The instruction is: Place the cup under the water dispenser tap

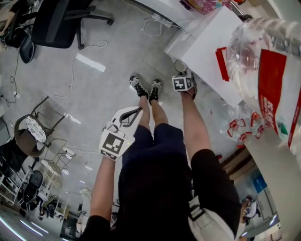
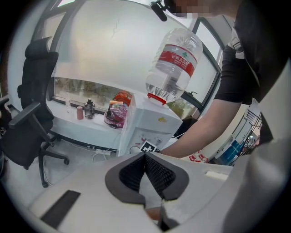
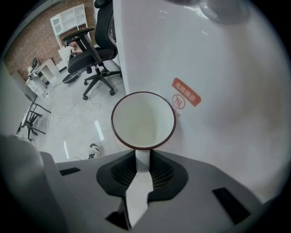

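A white cup (image 3: 143, 120) with a dark red rim hangs mouth-up, close against the white front of the water dispenser (image 3: 213, 68). My right gripper (image 3: 143, 157) is shut on the cup's side and points steeply down. A grey rounded part (image 3: 223, 9), perhaps the tap, shows higher on that front. In the head view the right gripper (image 1: 183, 84) hangs at the dispenser's (image 1: 211, 52) edge, and the cup is hidden there. My left gripper (image 2: 145, 155) is shut with nothing in it and hangs by my left thigh (image 1: 123, 124).
A big clear water bottle (image 1: 263, 61) with a red label sits upside down on the dispenser. My shoes (image 1: 146, 88) stand just in front of it. A black office chair (image 1: 61, 21) and floor cables (image 1: 70, 75) lie to the left. A cluttered white ledge (image 2: 91, 123) runs beside the dispenser.
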`<action>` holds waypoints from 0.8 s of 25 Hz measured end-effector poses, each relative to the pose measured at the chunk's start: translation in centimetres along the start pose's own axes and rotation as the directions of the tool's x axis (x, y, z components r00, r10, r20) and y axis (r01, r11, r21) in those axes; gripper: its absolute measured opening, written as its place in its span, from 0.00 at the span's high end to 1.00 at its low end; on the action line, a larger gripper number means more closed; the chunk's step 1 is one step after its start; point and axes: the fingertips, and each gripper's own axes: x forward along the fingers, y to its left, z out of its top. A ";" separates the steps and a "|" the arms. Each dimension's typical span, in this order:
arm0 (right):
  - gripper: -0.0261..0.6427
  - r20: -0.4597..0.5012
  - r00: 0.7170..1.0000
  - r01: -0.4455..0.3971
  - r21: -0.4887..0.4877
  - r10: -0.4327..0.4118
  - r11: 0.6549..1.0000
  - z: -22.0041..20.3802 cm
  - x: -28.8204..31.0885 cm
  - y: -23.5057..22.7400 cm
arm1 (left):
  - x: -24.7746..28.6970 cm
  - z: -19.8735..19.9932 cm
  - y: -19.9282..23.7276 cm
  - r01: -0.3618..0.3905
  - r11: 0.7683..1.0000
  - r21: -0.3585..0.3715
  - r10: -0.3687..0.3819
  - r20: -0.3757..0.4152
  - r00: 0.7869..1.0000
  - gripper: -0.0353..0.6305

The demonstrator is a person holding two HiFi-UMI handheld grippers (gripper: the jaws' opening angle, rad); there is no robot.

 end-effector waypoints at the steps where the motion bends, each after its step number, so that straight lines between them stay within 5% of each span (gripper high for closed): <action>1: 0.89 0.000 1.000 0.003 -0.001 -0.003 1.000 0.0 0.1 0.0 | 0.1 -0.3 -0.1 0.001 1.000 -0.002 -0.001 -0.005 1.000 0.95; 20: 0.81 0.034 0.999 0.028 0.002 -0.028 1.000 -1.2 -1.7 -0.5 | -0.7 -0.8 -0.7 0.017 1.000 0.012 -0.017 -0.004 1.000 0.95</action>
